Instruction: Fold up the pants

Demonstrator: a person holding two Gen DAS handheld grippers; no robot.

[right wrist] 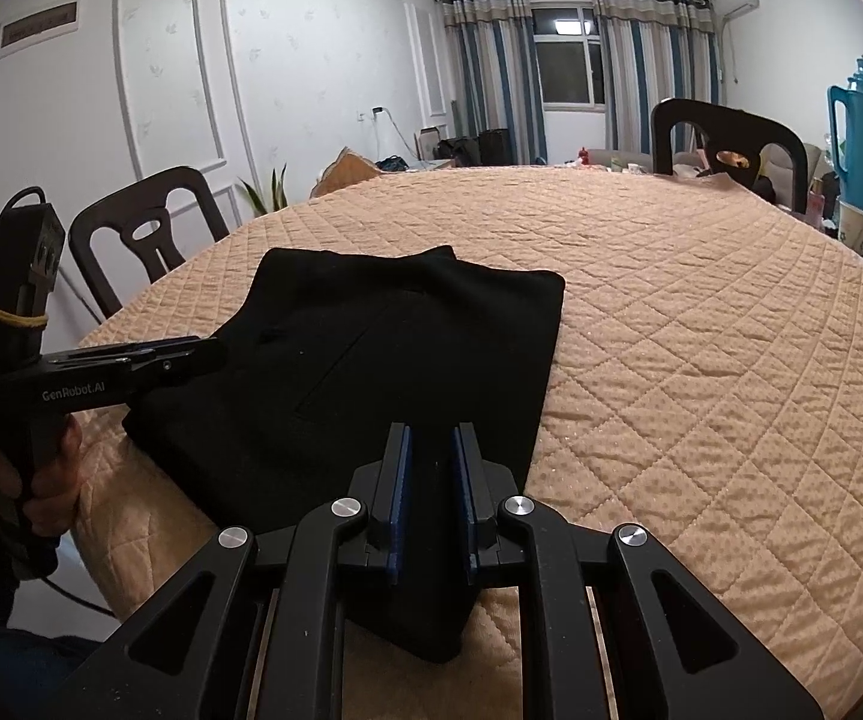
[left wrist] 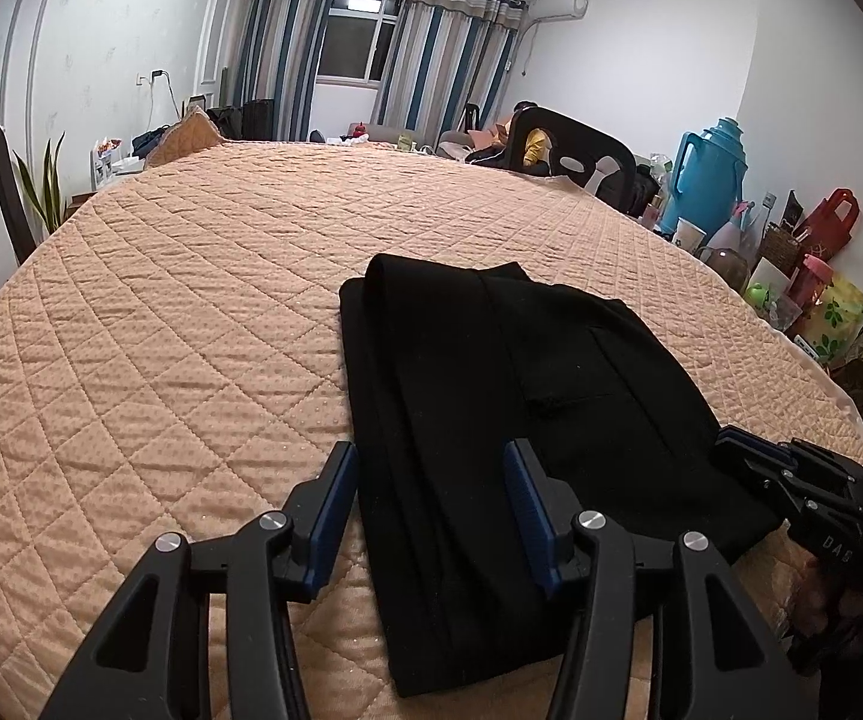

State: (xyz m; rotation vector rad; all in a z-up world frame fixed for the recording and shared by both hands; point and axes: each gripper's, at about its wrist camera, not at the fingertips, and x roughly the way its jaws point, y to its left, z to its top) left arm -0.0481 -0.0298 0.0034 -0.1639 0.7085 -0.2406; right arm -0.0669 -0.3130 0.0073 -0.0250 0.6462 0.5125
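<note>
Black pants (left wrist: 491,396) lie folded in a flat stack on the quilted peach table cover (left wrist: 191,300), near the front edge. My left gripper (left wrist: 431,480) is open, its blue pads either side of the stack's near left part, just above the cloth. My right gripper (right wrist: 431,468) has its pads close together with a narrow gap, over the near end of the pants (right wrist: 383,348); I cannot tell if cloth is pinched. The right gripper also shows in the left wrist view (left wrist: 749,450) at the pants' right edge. The left gripper shows in the right wrist view (right wrist: 191,357) at the pants' left edge.
Dark wooden chairs stand around the table (right wrist: 143,228), (right wrist: 725,138), (left wrist: 575,156). A blue thermos jug (left wrist: 710,174), cups and bags crowd a surface at the right. A plant (left wrist: 47,186) stands at the left. The cover (right wrist: 701,330) stretches far beyond the pants.
</note>
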